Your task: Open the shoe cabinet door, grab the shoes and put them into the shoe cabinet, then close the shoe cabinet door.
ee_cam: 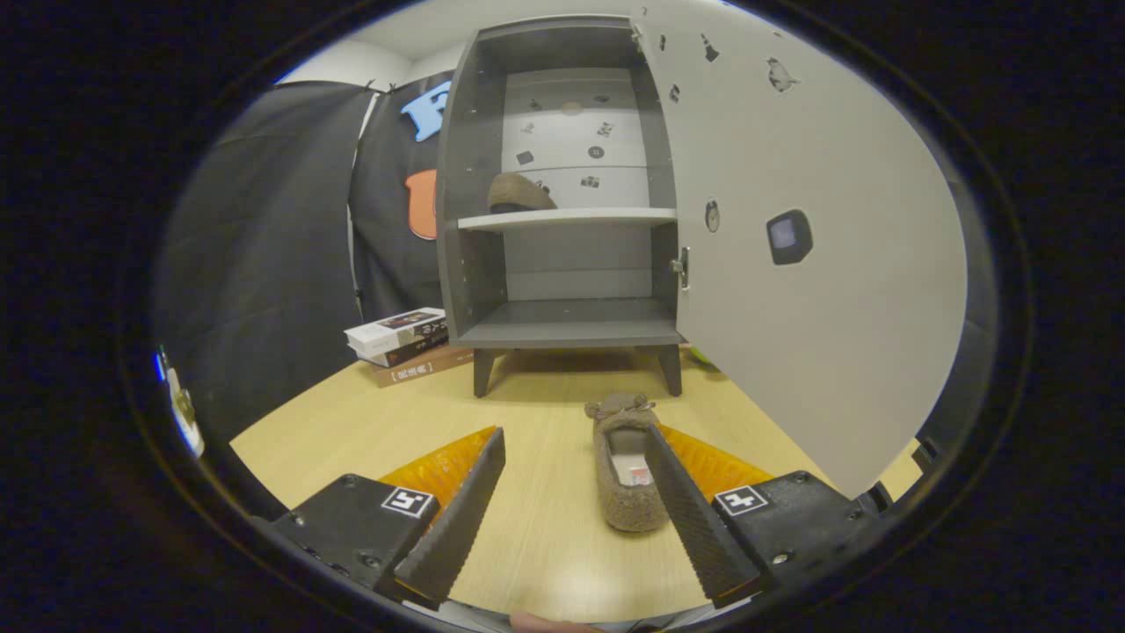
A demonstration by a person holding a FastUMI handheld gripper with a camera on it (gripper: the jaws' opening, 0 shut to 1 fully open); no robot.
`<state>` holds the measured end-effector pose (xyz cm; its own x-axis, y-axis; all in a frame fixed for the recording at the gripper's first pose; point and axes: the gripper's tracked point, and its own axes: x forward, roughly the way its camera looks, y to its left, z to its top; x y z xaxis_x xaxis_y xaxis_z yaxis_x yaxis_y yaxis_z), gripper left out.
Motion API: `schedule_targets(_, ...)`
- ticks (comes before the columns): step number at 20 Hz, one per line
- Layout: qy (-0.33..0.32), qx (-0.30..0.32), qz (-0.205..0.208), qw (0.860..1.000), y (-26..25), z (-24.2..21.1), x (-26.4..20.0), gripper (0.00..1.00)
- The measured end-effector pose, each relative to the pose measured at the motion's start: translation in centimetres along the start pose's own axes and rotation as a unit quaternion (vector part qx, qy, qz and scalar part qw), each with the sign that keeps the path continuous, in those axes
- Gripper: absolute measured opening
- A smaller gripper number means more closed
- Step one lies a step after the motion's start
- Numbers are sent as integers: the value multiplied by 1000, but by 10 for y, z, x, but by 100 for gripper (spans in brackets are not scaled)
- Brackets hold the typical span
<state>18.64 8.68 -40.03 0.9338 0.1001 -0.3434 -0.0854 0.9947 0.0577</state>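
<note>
The grey shoe cabinet (562, 330) stands on the wooden table (352, 431) beyond my fingers, its white door (817, 290) swung wide open to the right. One brown fuzzy shoe (518, 193) rests on the upper shelf (598, 216) at its left side. The second brown shoe (624, 466) lies on the table, toe toward the cabinet, right against the inner side of my right finger (694, 519). My gripper (571, 440) is open; the shoe sits inside the gap but the left finger (457, 519) is well apart from it.
A stack of books (400, 343) lies on the table left of the cabinet. Black cloth (264, 264) hangs behind and to the left. The open door reaches forward close to my right finger. The lower shelf (571, 330) holds nothing.
</note>
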Motion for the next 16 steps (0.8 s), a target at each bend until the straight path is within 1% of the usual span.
schedule_targets(3, 13, 9, 1, 1000, 2, -14, 28, 100)
schedule_targets(8, 54, 32, -2, 998, -5, -36, 72, 99)
schedule_targets(10, 63, 31, -19, 997, -13, -38, 86, 95)
schedule_targets(13, 79, 29, -20, 996, -13, -44, 101, 86)
schedule_targets(14, 79, 27, -17, 996, -13, -43, 105, 86)
schedule_targets(16, 87, 23, -34, 995, -22, -48, 113, 83)
